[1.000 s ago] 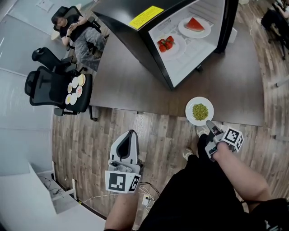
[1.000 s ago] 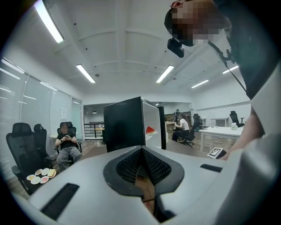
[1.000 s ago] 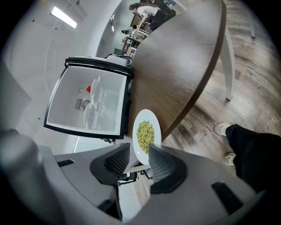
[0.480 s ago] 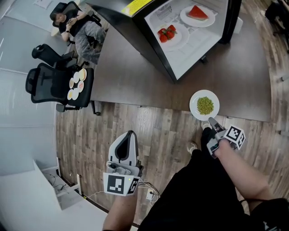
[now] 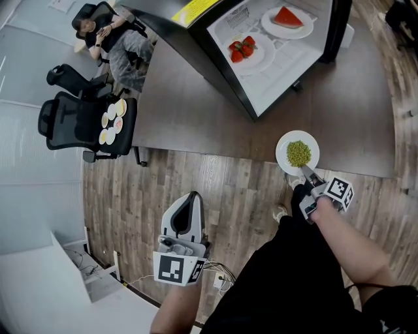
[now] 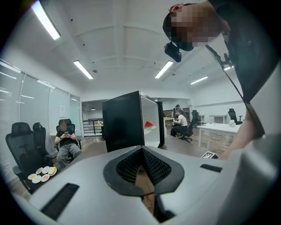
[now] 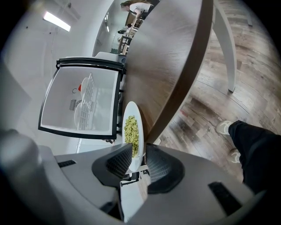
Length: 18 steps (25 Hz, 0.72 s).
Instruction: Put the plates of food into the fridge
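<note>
At the table's (image 5: 196, 111) near edge, my right gripper (image 7: 134, 163) has the rim of the plate of green peas (image 7: 131, 132) between its jaws. They have just been closing, but as far as I can see the pads do not yet pinch the rim. The plate lies flat on the wood with its near lip out past the table's edge, well apart from the open fridge (image 5: 274, 81) at the far side. There a plate of strawberries (image 5: 243, 51) and a plate of watermelon (image 5: 286, 18) already sit on the shelves.

My left gripper (image 6: 141, 151), clenched on nothing, hangs low over the floor.

The plate looks stiff, smooth and breakable, and light enough for one gripper. The peas are heaped loose at its centre and, I judge, would roll at any tilt. The overhanging lip is the place to grip. I should pinch it deep and firm, clear of the heap, and carry the plate level.
</note>
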Each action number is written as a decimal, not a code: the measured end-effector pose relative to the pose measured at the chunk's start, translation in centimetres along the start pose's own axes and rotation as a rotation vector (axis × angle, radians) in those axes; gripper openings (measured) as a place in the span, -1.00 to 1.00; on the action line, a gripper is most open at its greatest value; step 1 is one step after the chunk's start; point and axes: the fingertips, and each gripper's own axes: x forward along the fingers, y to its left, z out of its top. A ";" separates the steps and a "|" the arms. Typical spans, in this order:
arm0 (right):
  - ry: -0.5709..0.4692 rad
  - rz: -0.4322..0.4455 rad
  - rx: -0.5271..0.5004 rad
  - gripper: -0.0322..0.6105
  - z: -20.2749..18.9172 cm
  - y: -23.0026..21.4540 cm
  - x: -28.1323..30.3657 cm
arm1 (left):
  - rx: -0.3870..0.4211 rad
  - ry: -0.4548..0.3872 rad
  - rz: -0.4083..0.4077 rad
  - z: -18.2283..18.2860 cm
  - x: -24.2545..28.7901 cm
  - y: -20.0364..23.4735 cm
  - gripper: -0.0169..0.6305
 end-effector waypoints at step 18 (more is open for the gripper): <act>0.023 0.082 -0.048 -0.84 1.9 3.7 -0.4 | -0.009 -0.043 0.009 2.2 2.6 0.3 -0.93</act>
